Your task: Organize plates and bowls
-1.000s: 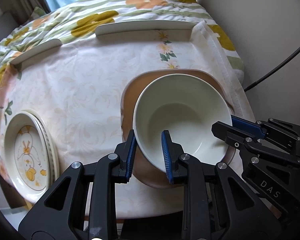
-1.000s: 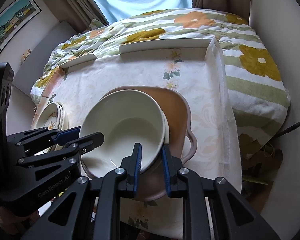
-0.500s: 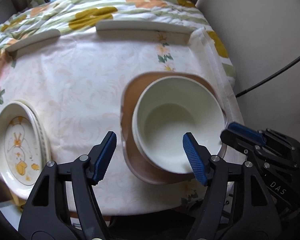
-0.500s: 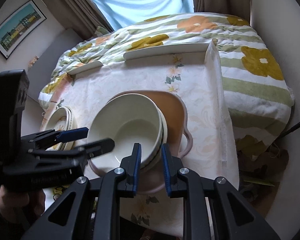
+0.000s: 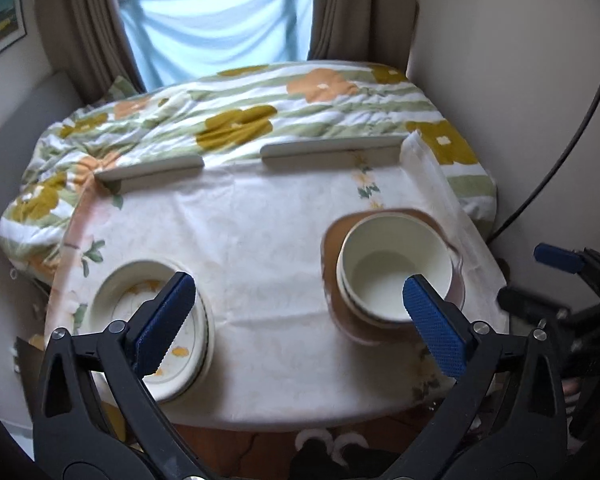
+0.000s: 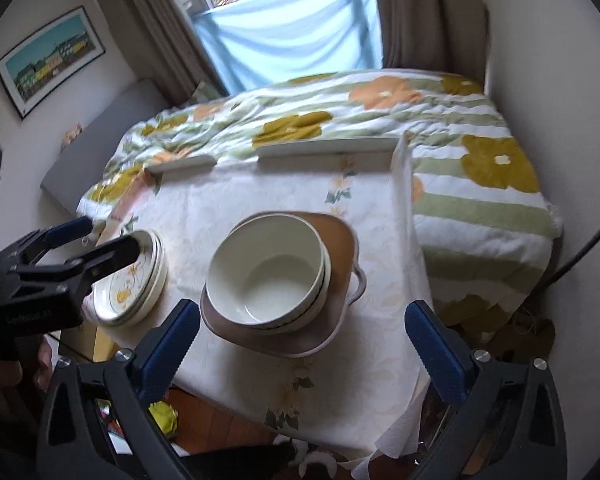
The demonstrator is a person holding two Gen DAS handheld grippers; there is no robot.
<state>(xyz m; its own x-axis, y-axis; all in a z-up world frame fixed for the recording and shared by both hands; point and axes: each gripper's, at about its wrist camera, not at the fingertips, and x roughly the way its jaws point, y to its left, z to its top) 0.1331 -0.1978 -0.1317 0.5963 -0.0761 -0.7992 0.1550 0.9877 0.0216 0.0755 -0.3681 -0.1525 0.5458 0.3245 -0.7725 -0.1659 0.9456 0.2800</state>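
Both grippers are spread wide and hold nothing. The left gripper (image 5: 300, 316) hangs above the near table edge; the right gripper (image 6: 304, 336) hangs beside it. From the right wrist view, cream bowls (image 6: 266, 274) sit nested at the centre on a brown plate (image 6: 342, 240). At nine o'clock from them, well apart, lies a stack of patterned plates (image 6: 140, 280). Both groups rest on the table (image 6: 236, 208) with its pale floral cloth. Judging by this, sorting looks largely done: bowls stacked together, plates together. No loose dishes are visible.
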